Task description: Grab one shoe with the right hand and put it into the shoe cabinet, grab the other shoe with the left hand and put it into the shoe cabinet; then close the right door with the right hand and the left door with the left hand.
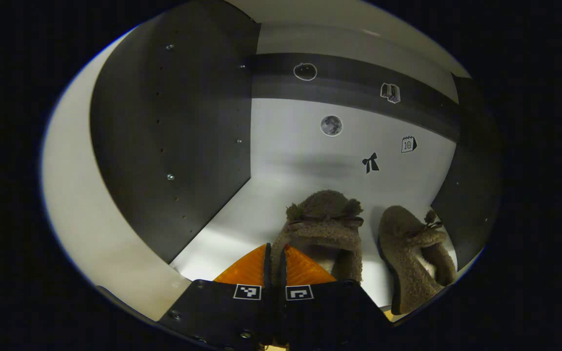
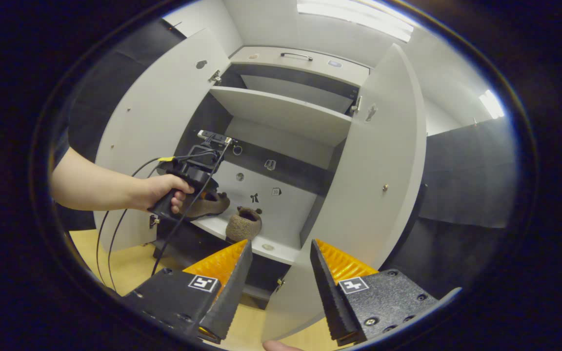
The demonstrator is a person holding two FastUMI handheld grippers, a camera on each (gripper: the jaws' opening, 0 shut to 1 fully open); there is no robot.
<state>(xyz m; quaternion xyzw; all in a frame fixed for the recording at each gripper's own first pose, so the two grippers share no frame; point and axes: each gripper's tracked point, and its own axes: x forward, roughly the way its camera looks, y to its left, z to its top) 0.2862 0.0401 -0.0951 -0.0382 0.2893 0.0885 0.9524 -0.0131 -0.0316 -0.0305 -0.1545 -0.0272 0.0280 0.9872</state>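
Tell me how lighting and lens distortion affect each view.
Left gripper view: dim inside the cabinet, a glare patch on the shelf beside the shoes, side panels bent into curves. Right gripper view: brighter, ceiling lights blown out, both open doors bowed by the fisheye.

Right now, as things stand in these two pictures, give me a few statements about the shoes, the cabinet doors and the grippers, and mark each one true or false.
1. Both cabinet doors stand open. True: the left door and the right door are swung out.
2. One shoe is on the floor. False: both the held shoe and the second shoe are on the cabinet shelf.
3. The left gripper is shut on a shoe. True: its fingers pinch the held shoe's edge.
4. The right gripper holds a shoe. False: its jaws are open and empty.
5. The shoes are fuzzy and brown. True.
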